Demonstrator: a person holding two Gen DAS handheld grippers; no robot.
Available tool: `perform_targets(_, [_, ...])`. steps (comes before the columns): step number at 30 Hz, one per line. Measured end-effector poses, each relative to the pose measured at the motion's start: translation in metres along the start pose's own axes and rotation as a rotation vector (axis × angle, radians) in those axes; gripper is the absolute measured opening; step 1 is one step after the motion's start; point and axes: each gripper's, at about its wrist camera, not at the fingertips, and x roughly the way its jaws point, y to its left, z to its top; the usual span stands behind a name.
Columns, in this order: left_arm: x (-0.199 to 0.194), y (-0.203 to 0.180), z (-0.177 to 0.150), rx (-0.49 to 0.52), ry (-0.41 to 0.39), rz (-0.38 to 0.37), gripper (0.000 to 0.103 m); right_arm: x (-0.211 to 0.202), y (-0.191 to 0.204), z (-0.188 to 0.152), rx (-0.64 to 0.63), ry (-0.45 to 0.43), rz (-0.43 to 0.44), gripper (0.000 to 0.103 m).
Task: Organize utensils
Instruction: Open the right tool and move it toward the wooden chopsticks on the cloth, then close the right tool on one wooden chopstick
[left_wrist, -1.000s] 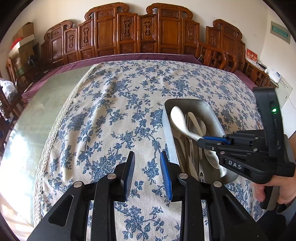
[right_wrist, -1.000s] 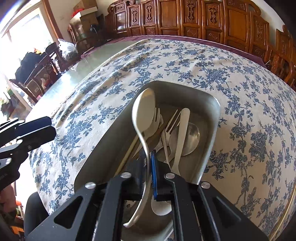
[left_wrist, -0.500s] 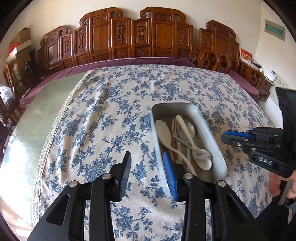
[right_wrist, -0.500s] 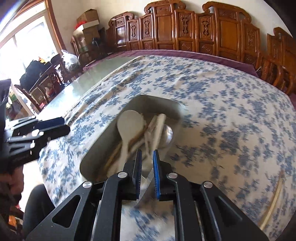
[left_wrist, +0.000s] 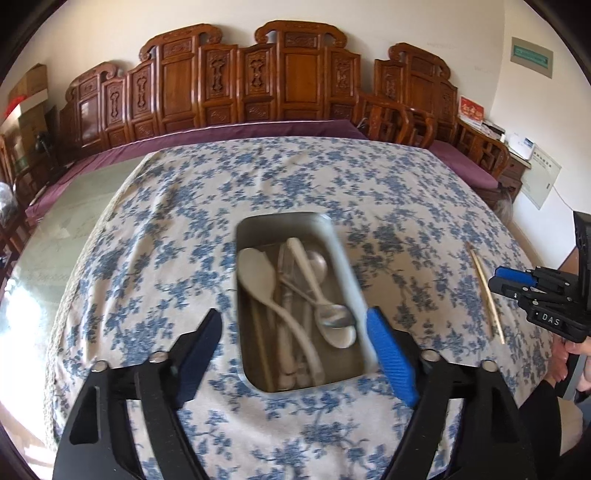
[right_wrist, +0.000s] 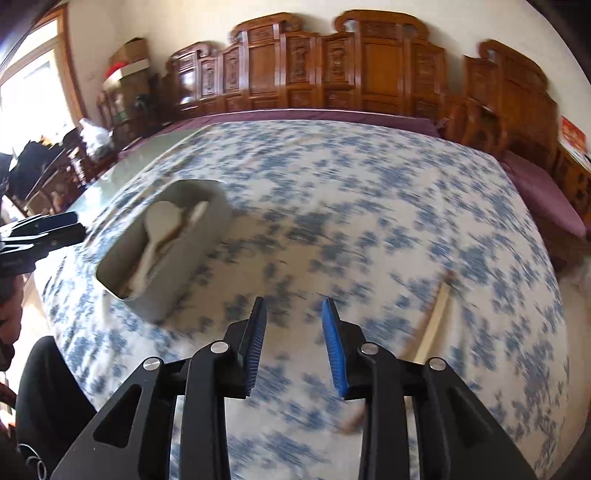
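- Your table (left_wrist: 177, 236) wears a cream cloth with blue flowers; beyond the cloth's left edge a bare glossy top shows, ringed by a purple border.
- A row of carved wooden chairs (left_wrist: 288, 74) lines the pale far wall, and a bright window (right_wrist: 26, 96) stands at the left of the right wrist view.
- The metal tray (left_wrist: 341, 258) sits on the cloth in front of your left tool (left_wrist: 291, 343). It holds a white rice paddle (left_wrist: 256, 273), a metal spoon (left_wrist: 332, 314), a fork and other pale utensils, heaped together.
- 1 pair of wooden chopsticks (left_wrist: 485, 291) lies on the cloth, well right of the tray and just left of your right tool's tip.
- Your left tool points down at the tray, its jaws opening wide; the tray's near end appears between them, but the pads press on nothing.
- Your right tool (right_wrist: 293, 339) tilts down over bare cloth, right of the tray, its jaws opening with nothing between them; the chopsticks lie just to its right, blurred.
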Motion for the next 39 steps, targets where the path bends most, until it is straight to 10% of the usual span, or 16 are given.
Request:
perform_targets(30, [0.017, -0.109, -0.015, 0.127, 0.059, -0.055, 0.082, 0.034, -0.063, -0.063, 0.007, 0.169, -0.194, 0.033])
perform_targets(35, [0.020, -0.118, -0.014, 0.137, 0.061, -0.061, 0.082, 0.030, -0.081, -0.065, 0.033, 0.179, -0.214, 0.008])
perform_targets(39, [0.027, -0.128, -0.011, 0.148, 0.067, -0.071, 0.082, 0.025, -0.095, -0.067, 0.049, 0.177, -0.210, 0.006])
